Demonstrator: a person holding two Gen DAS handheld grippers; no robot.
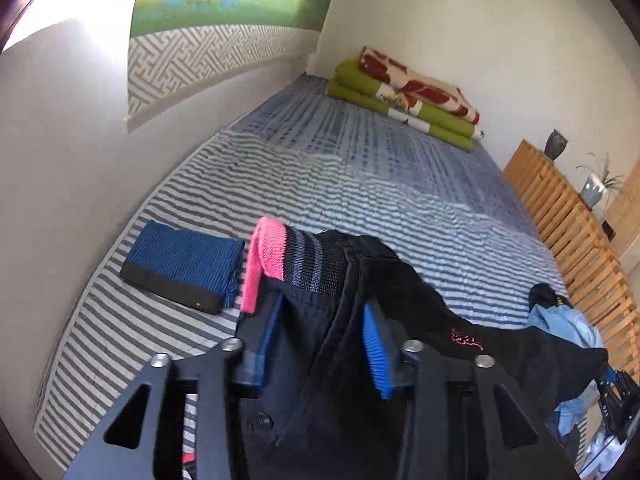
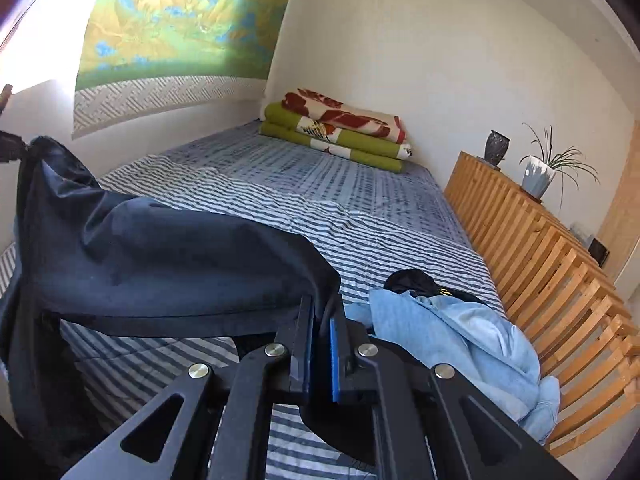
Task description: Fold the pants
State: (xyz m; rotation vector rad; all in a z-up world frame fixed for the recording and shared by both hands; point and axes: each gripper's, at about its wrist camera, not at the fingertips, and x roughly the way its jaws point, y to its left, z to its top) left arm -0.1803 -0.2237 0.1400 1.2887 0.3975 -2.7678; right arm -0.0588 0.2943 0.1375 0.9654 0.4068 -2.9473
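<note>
Left wrist view: the left tool holds the black pants at the pink-edged waistband, its blue pads pressed to the cloth, above the striped bed.
Bed, left: a folded blue garment lies flat.
Right wrist view: the right tool stands narrow, apparently pinching a pants edge; the pants hang raised over the bed.
Bed, right: a light blue garment lies crumpled.

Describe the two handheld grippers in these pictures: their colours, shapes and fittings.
Both look alike. The left gripper and right gripper have matt black angular frames with triangular cut-outs and round silver bolt heads at the pivots. Each carries two flat black fingers faced with blue pads; the left's show a ribbed texture. No cables, markings, hands or sleeves are visible.
</note>
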